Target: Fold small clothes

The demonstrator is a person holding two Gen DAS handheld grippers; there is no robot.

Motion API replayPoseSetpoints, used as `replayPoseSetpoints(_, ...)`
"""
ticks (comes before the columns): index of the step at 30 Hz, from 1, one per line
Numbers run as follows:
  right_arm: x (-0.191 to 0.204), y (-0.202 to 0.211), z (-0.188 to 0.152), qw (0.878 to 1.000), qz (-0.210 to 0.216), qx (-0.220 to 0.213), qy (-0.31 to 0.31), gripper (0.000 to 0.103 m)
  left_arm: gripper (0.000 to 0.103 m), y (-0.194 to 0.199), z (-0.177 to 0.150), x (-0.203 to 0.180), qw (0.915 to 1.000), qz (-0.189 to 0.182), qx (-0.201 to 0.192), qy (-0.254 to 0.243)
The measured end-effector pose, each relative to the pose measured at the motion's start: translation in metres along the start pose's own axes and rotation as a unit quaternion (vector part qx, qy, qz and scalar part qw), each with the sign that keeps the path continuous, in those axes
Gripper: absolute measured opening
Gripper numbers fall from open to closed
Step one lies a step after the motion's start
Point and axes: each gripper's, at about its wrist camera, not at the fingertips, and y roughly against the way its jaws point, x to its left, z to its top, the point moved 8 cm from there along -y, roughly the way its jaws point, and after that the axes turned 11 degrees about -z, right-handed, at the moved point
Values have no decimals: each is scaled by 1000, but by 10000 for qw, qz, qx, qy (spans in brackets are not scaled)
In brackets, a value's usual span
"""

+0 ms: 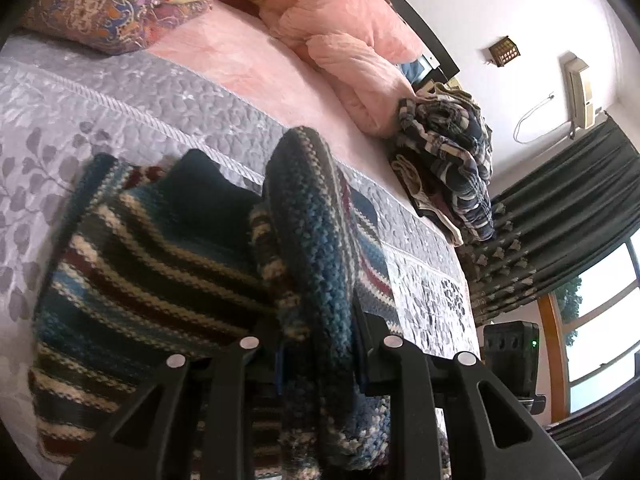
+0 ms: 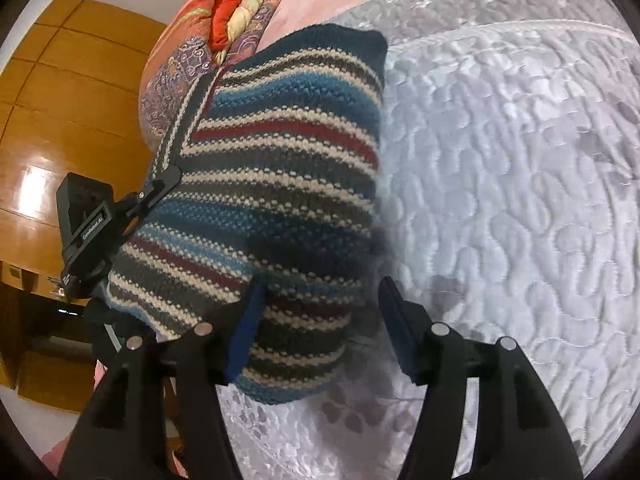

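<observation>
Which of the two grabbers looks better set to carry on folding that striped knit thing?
Probably the left. The left gripper is shut on a raised fold of the striped knit, ready to carry it over. The right gripper is open, its fingers straddling the knit's edge over the quilted bedspread, gripping nothing.

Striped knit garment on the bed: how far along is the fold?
Done: the striped blue, cream and maroon knit garment already lies doubled on the grey quilted bedspread. In hand: the left claw is shut on a raised fold; the right claw is open around the near edge. Left: lay that fold down and flatten.
</observation>
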Motion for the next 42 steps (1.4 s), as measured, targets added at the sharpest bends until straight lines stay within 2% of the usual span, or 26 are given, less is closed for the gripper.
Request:
replayPoseSetpoints(4,8,-8,-2,10000,20,66,26,63,25,6,2,2,9999,-8,9,-103)
replayPoseSetpoints(9,23,-12,-1,9980,-573,-85,272,63,25,12,4,6,9999,-9,15,-162)
replayPoseSetpoints(12,34,-15,0,9967,-703,-146,379,63,25,19,5,11,9999,5,-3,-164)
replayPoseSetpoints(18,55,-25,-3,9981,-495,25,361,63,25,45,17,28,9998,68,-148,-132)
replayPoseSetpoints(24,72,-41,-5,9971,-626,168,392,63,25,60,26,48,9999,84,-123,-66)
replayPoseSetpoints(33,103,-66,-5,9911,-1135,112,687,64,25,66,27,91,9995,-192,-94,222)
replayPoseSetpoints(42,107,-90,-3,9850,-1560,108,730,64,27,49,8,118,9998,88,191,64)
